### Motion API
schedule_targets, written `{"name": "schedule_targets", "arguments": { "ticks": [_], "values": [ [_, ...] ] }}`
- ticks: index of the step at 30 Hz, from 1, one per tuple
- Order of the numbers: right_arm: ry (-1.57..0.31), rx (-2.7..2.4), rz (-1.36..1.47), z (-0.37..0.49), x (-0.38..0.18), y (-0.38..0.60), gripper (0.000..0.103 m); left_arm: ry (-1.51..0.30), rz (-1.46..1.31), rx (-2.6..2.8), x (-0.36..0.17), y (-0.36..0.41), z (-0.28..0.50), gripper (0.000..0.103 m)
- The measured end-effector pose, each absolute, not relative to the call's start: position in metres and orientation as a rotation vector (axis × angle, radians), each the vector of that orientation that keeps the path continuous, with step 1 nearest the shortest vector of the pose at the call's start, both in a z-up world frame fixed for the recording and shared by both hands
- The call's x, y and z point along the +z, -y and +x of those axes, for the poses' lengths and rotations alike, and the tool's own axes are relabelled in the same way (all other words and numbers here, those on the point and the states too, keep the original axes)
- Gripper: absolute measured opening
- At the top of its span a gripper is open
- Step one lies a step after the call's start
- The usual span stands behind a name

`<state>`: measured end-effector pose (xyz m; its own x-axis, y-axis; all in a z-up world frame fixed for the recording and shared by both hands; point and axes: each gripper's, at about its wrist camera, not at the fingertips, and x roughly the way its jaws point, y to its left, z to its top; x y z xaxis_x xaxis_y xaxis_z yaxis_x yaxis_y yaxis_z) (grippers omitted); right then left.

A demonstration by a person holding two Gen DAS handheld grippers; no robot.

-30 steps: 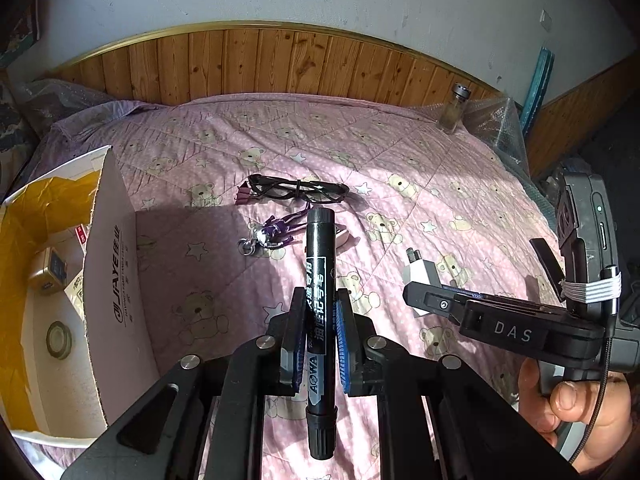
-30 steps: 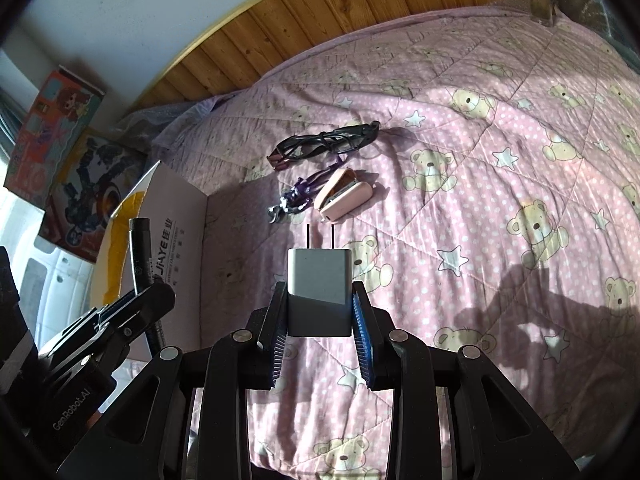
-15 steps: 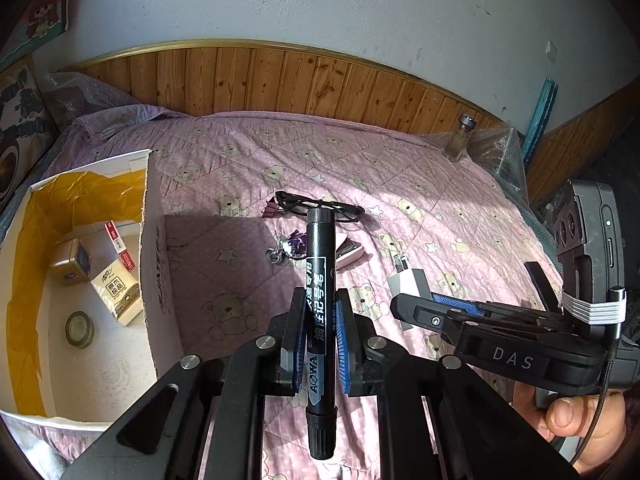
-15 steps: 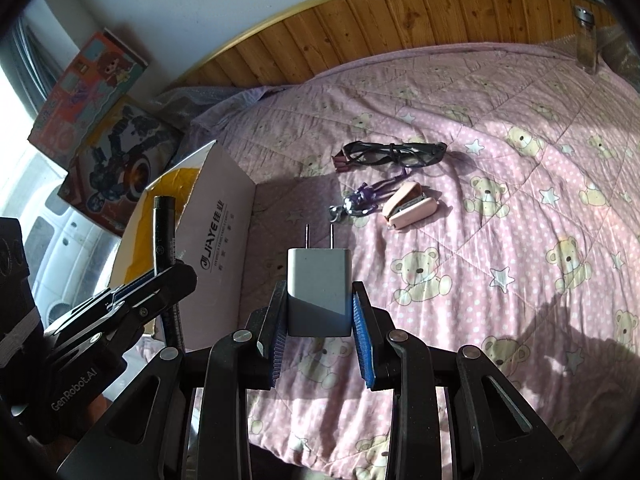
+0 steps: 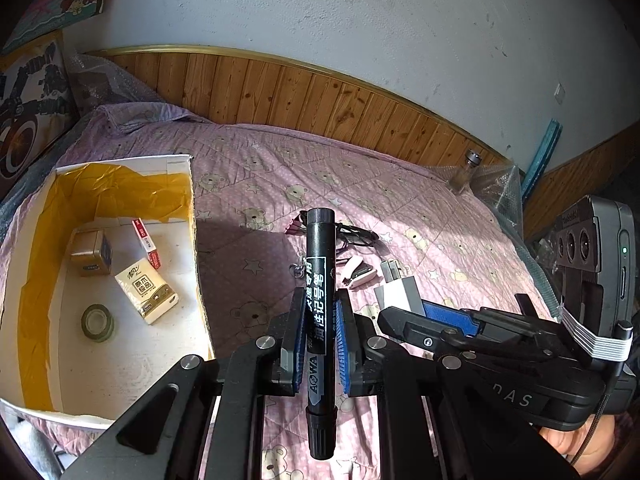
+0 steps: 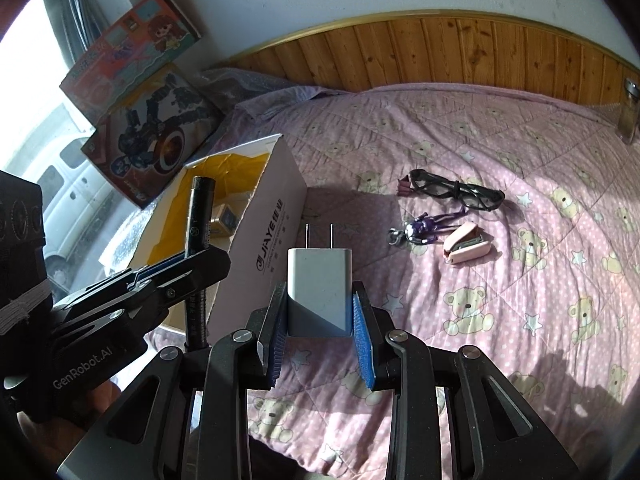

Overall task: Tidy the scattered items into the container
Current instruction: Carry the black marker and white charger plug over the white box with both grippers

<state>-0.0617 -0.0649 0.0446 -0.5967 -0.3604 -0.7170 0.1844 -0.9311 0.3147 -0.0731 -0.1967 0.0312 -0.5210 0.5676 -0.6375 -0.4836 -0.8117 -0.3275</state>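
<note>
Here, the left gripper (image 5: 319, 330) clamps a black cylindrical marker (image 5: 319, 292) between its 2 blue ribbed pads; the barrel carries "AOWA" and a column of white Chinese characters. The right gripper (image 6: 322, 330) is closed on a white, smooth-sided charger plug (image 6: 320, 292), its 2 flat metal prongs pointing away from the camera. "GenRobot.AI" is printed on the left tool's black housing as seen from the right wrist. The container, a white cardboard box (image 5: 196, 264) lined with glossy yellow tape, sits on a pink quilted bedspread (image 6: 500, 152) patterned with bears and stars; its outer wall reads "JIAYE". Inside lie a tape roll (image 5: 97, 322), a cream carton (image 5: 146, 292), a red-and-white pack (image 5: 146, 243) and a tan cube-shaped box (image 5: 90, 252). On the quilt, well apart from the container, lie black glasses (image 6: 456, 194), a purple keychain figure (image 6: 424, 228) and a pink stapler (image 6: 466, 243).
</note>
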Motion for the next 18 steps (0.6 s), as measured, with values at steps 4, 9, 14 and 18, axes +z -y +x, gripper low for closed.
{"name": "schedule_targets", "arguments": {
  "ticks": [4,9,14,18],
  "values": [
    [0.262,-2.517,1.193,-0.066,0.051,0.084,0.031,0.185,-1.013,2.322,0.035,0.211,-0.078,0.014],
    [0.226,-2.488,1.181,-0.074,0.057,0.103,0.031,0.241,-1.015,2.338,0.036,0.231,-0.085,0.014],
    [0.2,-2.46,1.179,-0.082,0.059,0.118,0.031,0.296,-1.026,2.349,0.035,0.247,-0.093,0.014],
    [0.177,-2.44,1.175,-0.088,0.062,0.13,0.031,0.32,-1.028,2.358,0.034,0.259,-0.097,0.014]
  ]
}}
